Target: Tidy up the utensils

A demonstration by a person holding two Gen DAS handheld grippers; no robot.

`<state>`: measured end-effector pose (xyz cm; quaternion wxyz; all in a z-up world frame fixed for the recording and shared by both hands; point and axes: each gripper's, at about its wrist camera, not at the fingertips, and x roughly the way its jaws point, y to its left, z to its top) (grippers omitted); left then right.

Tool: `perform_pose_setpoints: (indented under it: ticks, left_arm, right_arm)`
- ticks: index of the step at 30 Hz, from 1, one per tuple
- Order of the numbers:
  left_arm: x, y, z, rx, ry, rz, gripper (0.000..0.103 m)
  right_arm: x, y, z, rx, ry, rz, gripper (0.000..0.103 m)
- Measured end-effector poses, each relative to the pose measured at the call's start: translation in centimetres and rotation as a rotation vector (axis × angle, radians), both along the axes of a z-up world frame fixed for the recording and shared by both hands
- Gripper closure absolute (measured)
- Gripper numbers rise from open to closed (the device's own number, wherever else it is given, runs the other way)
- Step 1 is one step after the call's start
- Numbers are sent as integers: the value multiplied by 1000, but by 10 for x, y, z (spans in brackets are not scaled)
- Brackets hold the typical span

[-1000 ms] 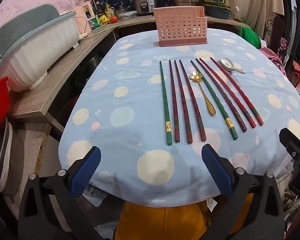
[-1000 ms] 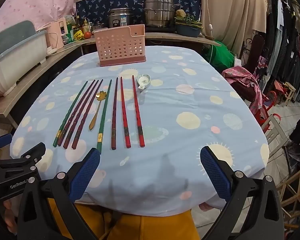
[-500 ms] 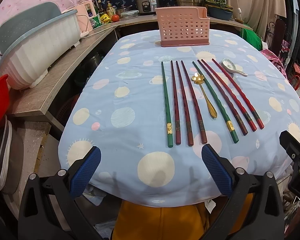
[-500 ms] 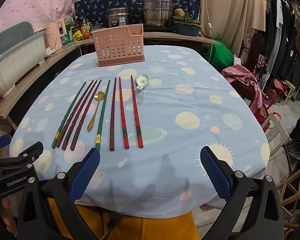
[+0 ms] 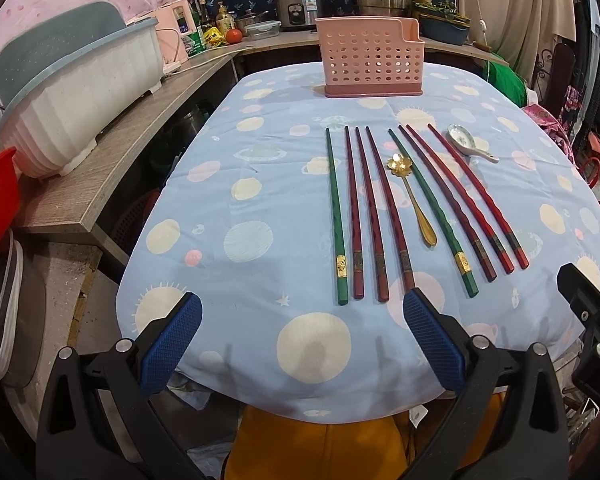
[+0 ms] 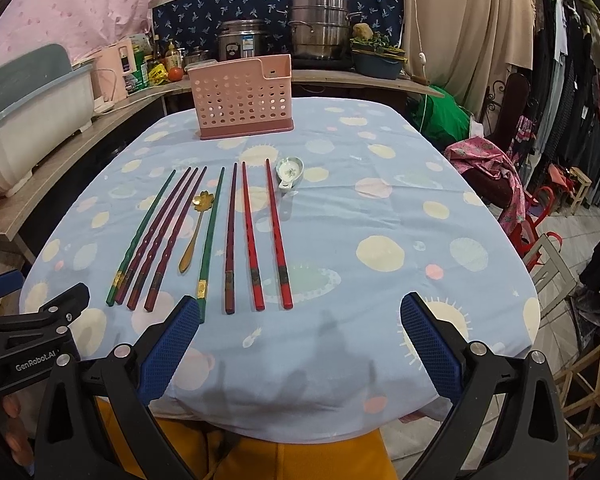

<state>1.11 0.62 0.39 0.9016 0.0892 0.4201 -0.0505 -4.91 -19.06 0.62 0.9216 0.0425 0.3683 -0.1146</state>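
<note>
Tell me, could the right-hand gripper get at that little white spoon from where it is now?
Probably yes. The right gripper hangs open at the table's near edge, and the white spoon lies alone beyond the red chopsticks, touching nothing. Only bare tablecloth lies on its right side.

The right gripper (image 6: 300, 322) is held with its blue-padded fingers (image 6: 167, 350) spread wide and nothing between them, above the near edge of the blue spotted tablecloth (image 6: 380, 220). Eight chopsticks (image 6: 249, 236) are laid side by side, a gold spoon (image 6: 195, 232) among them and a white ceramic spoon (image 6: 288, 170) just beside the rightmost. A pink perforated utensil holder (image 6: 241, 98) is set upright farther back
</note>
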Motion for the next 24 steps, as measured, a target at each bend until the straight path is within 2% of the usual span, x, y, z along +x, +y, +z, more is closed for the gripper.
perform_pose_setpoints:
  ticks: [24]
  left_arm:
    - [1, -2, -3, -1, 8, 5, 7]
  right_arm:
    - [3, -1, 2, 2, -3, -3, 7]
